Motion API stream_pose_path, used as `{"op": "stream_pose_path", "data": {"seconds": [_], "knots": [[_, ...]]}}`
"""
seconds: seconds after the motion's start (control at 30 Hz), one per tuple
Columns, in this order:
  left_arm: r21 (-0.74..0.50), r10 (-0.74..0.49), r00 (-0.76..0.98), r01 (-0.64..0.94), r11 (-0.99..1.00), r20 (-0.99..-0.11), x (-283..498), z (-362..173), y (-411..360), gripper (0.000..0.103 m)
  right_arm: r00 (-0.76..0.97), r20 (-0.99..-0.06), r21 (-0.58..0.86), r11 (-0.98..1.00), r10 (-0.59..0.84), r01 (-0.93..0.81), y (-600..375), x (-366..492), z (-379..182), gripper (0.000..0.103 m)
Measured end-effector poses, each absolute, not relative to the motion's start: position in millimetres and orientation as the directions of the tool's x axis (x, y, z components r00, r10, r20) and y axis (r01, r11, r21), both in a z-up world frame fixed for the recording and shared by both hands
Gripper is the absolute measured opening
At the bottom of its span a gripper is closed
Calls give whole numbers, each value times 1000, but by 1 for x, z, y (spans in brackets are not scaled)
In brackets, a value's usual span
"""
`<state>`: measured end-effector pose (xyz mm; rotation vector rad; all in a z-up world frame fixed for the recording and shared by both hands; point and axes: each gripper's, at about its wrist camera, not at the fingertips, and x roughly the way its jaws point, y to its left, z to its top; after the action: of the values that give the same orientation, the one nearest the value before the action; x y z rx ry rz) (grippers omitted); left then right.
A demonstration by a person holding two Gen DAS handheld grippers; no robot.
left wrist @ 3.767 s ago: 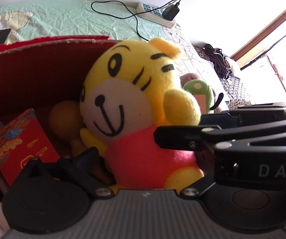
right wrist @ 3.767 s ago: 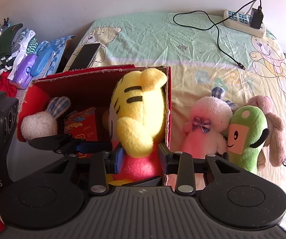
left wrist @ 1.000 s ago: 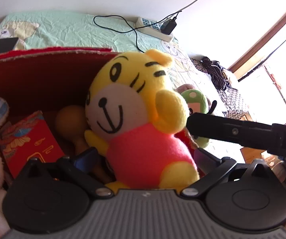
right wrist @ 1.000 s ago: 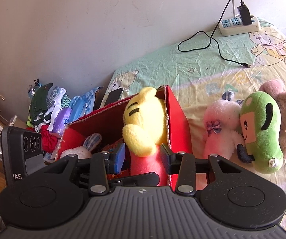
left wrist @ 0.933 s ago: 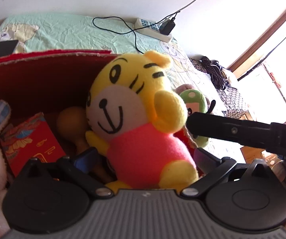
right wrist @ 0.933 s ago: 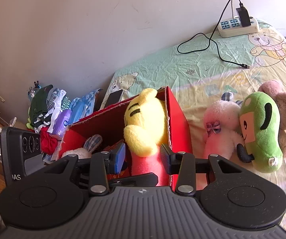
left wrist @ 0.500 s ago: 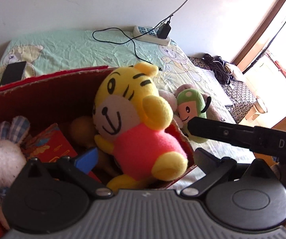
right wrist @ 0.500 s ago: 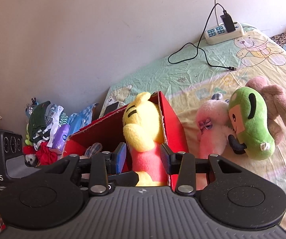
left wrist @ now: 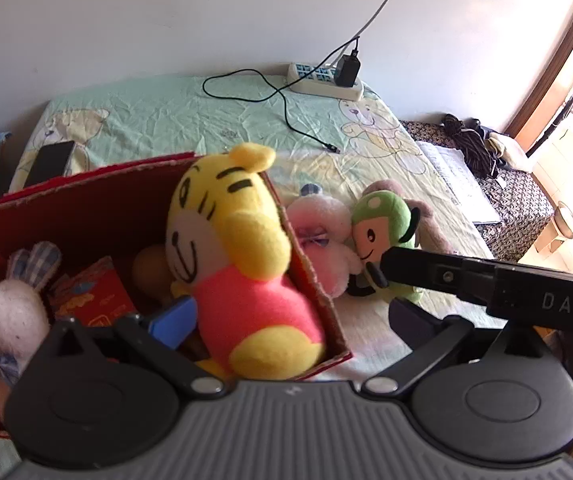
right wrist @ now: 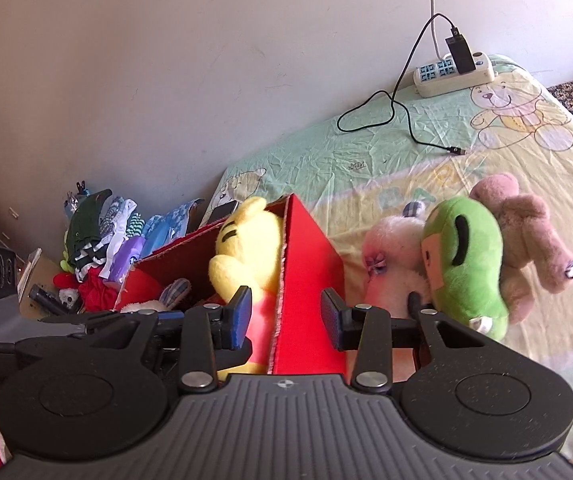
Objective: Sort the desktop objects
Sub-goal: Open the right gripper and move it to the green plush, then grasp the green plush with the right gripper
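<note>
On bear-print sheet [right wrist: 406, 160]: red box [right wrist: 310, 280] | power strip [right wrist: 452, 74] by wall | both jaws apart, seemingly empty

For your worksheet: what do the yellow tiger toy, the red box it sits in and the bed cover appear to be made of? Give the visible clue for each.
Yellow tiger toy: soft plush fabric, judging by its fuzzy matte pile and rounded stuffed limbs.
Red box: probably cardboard with a red coating; its top edges look rough and pale.
Bed cover: thin woven cloth, likely cotton; it shows fine creases and printed bears.

Left claw [left wrist: 286, 316] and right claw [right wrist: 286, 316] both gape (nothing held).
</note>
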<state>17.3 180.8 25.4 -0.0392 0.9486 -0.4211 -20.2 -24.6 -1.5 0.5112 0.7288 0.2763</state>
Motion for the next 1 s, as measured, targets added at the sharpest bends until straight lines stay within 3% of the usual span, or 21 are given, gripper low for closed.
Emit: {"op": "stream_pose_path", "data": {"seconds": [0.6, 1.0], "knots": [[-206, -362, 499, 342, 917, -787, 21, 15, 57, 102, 692, -580, 559, 828, 430, -45, -137, -28, -20, 42], [-343, -457, 424, 320, 883, -782, 31, -29, 12, 102, 665, -627, 579, 814, 407, 48, -205, -16, -58, 42]]}}
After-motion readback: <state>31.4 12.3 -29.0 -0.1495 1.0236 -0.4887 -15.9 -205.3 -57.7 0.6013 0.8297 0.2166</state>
